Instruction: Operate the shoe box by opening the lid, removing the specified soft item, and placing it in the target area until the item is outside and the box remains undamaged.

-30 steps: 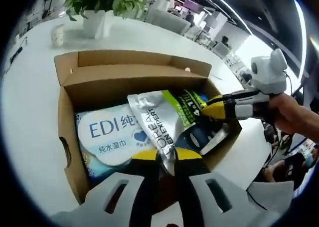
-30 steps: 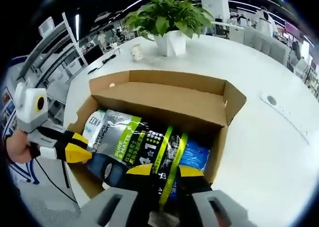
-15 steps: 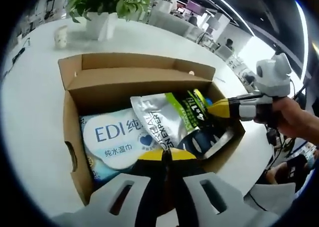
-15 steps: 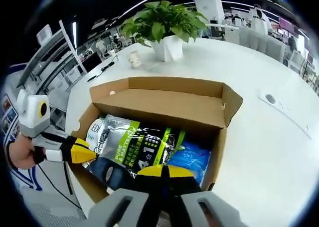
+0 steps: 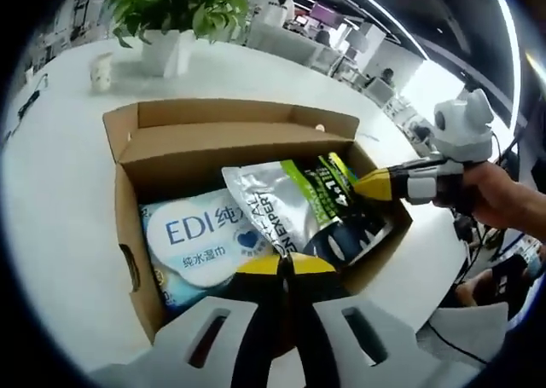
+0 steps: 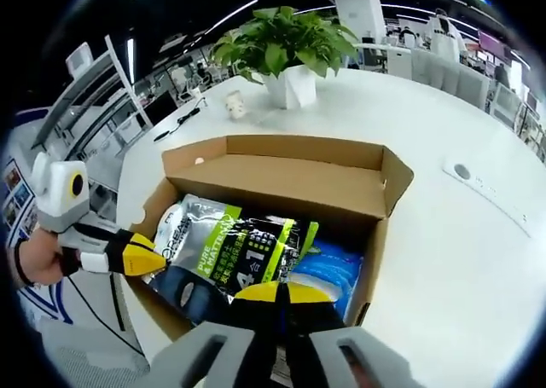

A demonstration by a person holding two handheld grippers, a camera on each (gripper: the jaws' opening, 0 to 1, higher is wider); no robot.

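Observation:
The brown cardboard shoe box [image 5: 128, 226] stands open on the white table, its lid folded back at the far side. Inside, a silver and green soft pouch [image 5: 286, 202] lies slanted over a white and blue wet-wipes pack [image 5: 196, 234]. My left gripper [image 5: 286, 264] is shut on the pouch's near silver end. Coming in from the right, my right gripper [image 5: 363, 186] pinches the pouch's green end. In the right gripper view the pouch [image 6: 239, 250] lies above a blue pack [image 6: 331, 270] in the box [image 6: 375, 192]. There my right gripper [image 6: 281, 292] is shut on the pouch, and the left gripper [image 6: 153, 263] holds its far end.
A potted plant [image 5: 171, 13] and a small white cup [image 5: 101, 71] stand on the white table [image 5: 60, 183] behind the box. A round socket [image 6: 461, 171] sits in the tabletop [image 6: 461, 260] right of the box. A hand [image 5: 503, 196] holds the right gripper. Office desks fill the background.
Both pairs of jaws stood apart around the pouch a second ago and have closed on it. The pouch's ends sit slightly higher over the box; the views shifted a little.

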